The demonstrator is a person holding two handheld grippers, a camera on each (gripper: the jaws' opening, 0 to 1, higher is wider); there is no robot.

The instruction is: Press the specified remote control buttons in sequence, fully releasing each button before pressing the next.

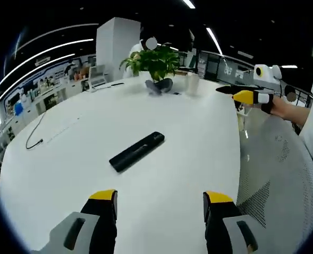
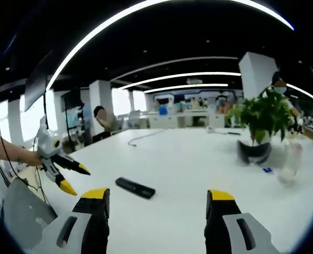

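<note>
Here the black remote control [image 1: 137, 151] lies untouched on the white counter [image 1: 66, 159]; both hand-held grippers — left [image 1: 160, 203], right [image 2: 156, 203] — gape wide, empty.

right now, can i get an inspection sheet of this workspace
Surface: round white table, mostly bare.
Job's things: slim black remote control lying flat, untouched, apart from both grippers.
Clutter: green potted plant in a dark pot; pale cup beside it; small blue item.
Grippers: left gripper open, empty; right gripper open, empty, off the table.
Cables: thin dark cable trailing near the table edge.
Surroundings: open office, ceiling light strips, grey mesh chair.
</note>
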